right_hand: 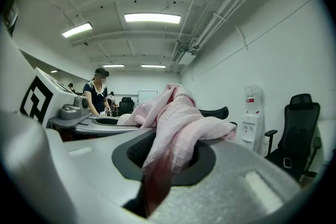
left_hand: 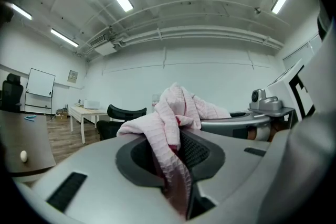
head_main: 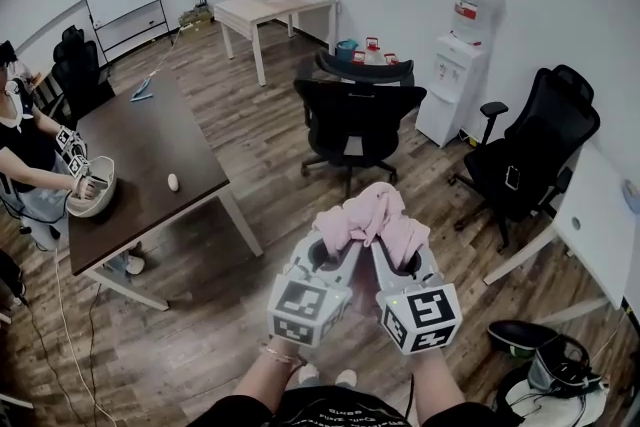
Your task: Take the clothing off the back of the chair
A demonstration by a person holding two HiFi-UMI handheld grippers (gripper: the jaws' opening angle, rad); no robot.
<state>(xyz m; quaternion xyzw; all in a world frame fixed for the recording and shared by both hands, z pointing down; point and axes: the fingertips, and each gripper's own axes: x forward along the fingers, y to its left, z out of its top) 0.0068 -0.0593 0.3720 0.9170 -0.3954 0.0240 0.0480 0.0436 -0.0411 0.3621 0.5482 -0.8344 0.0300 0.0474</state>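
Observation:
A pink knitted garment (head_main: pixel 368 218) is bunched between my two grippers, held up in front of me and off the black office chair (head_main: pixel 355 120) that stands beyond it. My left gripper (head_main: pixel 335 255) is shut on one fold of the pink garment (left_hand: pixel 173 128). Close beside it, my right gripper (head_main: pixel 395 260) is shut on another fold of the pink garment (right_hand: pixel 173 134). The cloth drapes over both sets of jaws and hides the fingertips. The chair's back is bare.
A dark brown table (head_main: pixel 150 165) stands at the left, with a person (head_main: pixel 25 150) at its far side using grippers on a bowl (head_main: pixel 92 190). A second black chair (head_main: pixel 530 150), a water dispenser (head_main: pixel 455 80) and a white desk (head_main: pixel 270 10) stand further off.

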